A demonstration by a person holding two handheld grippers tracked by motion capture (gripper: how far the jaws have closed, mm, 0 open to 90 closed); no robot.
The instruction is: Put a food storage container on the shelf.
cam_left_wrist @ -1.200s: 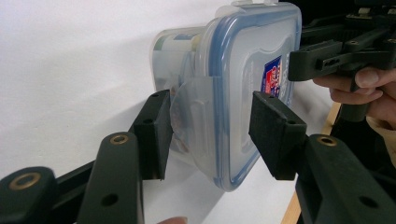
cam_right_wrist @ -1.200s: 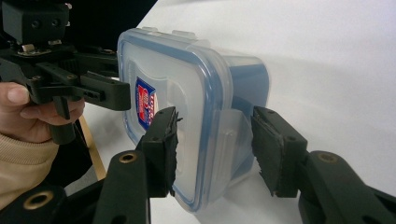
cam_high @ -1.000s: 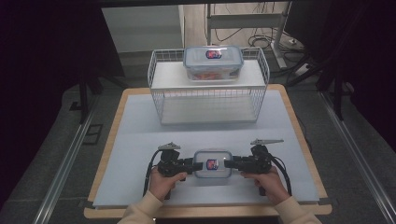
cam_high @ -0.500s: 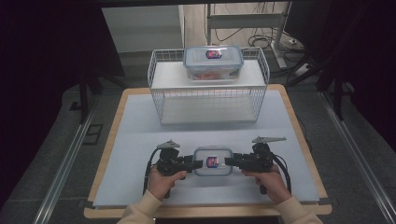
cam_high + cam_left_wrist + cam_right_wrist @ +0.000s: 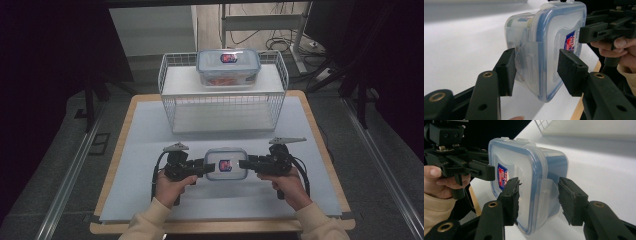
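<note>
The white table [image 5: 150, 150] fills the middle of the high view, with a wire basket rack [image 5: 172, 102] at upper centre carrying a larger lidded food container [image 5: 228, 66], orange contents blurred. Low centre sits the small clip-lid container [image 5: 226, 164]. I bring my left gripper [image 5: 200, 167] and right gripper [image 5: 247, 164] to its two short ends, probably to work the side latches. In both gripper views my jaws straddle a latch flap [image 5: 527, 56] with gaps showing, so they stand apart, gripping nothing. What is inside this container I cannot make out through the cloudy wall.
</note>
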